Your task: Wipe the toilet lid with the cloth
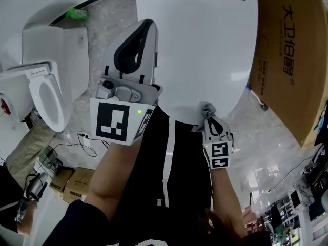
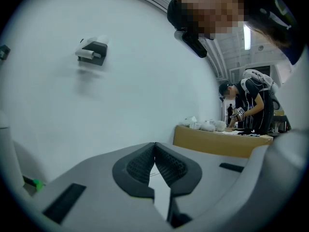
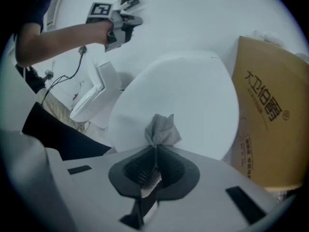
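The floor [image 1: 105,22] is glossy grey stone. The white, smooth, oval lid [image 1: 205,45] fills the upper middle of the head view. A brown cardboard box [image 1: 289,50] stands at the upper right, a second toilet [image 1: 48,86] at the left. The right gripper [image 3: 155,151] is clenched on the grey woven cloth [image 3: 161,128] at the lid's lower edge. The left gripper [image 2: 154,146] has its jaws pressed together, empty.

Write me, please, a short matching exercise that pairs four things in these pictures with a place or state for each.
1. cloth
2. toilet lid
3. cardboard box
4. left gripper

a. shut, holding nothing
b. pinched by the right gripper
c. white, closed
d. brown, beside the toilet lid

Pairs: 1-b, 2-c, 3-d, 4-a.
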Tool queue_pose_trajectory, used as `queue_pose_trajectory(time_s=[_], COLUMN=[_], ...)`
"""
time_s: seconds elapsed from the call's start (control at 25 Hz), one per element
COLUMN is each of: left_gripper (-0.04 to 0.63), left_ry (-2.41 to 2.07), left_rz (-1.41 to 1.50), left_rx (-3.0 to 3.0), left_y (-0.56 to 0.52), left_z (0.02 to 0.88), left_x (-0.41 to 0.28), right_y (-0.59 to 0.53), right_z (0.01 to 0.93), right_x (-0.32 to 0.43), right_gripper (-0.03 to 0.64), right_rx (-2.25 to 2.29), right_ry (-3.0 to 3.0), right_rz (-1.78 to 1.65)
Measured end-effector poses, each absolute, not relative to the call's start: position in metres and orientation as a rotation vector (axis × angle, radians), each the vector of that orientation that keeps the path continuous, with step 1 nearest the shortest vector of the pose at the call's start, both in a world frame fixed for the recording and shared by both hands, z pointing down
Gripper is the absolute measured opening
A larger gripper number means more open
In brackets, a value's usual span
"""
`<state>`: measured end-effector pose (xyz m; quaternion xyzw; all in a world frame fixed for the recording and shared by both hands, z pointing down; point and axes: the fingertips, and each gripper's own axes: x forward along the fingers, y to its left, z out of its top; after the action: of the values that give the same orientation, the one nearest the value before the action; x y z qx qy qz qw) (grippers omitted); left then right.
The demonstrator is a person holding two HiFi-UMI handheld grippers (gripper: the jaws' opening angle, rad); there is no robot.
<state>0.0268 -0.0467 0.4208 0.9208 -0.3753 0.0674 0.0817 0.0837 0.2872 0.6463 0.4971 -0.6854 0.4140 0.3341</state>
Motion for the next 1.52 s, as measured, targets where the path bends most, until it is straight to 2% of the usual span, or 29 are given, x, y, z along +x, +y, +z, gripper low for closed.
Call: queue_pose_trajectory(time_s=[0.2,0.32,0.52,0.72,1.16,1.4,1.52], left_gripper=[0.020,0.020,0.020,0.020,0.020,0.020,0.020], left_ry=[-1.128,-1.135,-1.191,-1.249,-1.348,-1.355,-1.344], left_rz=[0.198,0.194,0.185,0.176,0.104,0.001,0.040], left_rx=[2.765,2.776,2.790,2.800,2.885,2.885,2.903], left_y=[-0.043,-0.042,-0.043,-0.041,-0.025,0.004,0.020], left_z=[0.415,0.404,0.368,0.306,0.125,0.056,0.039], left_x=[0.030,0.031,0.020,0.004,-0.003,-0.007,-0.009], right_y=[0.268,0.251,0.190,0.119,0.072,0.081,0.087], right_z=[0.645,0.625,0.540,0.407,0.143,0.043,0.008], right_x=[0.007,-0.007,0.035,0.101,0.177,0.191,0.197], right_gripper=[0.031,0.031,0.029,0.031,0.029,0.029,0.029], right_rx=[1.053,1.047,1.326,1.758,1.960,2.012,2.034], right_ry=[-2.030,-2.115,-2.276,-2.339,-2.438,-2.455,-2.472], right_rz=[1.060,0.991,0.858,0.666,0.087,-0.117,-0.212])
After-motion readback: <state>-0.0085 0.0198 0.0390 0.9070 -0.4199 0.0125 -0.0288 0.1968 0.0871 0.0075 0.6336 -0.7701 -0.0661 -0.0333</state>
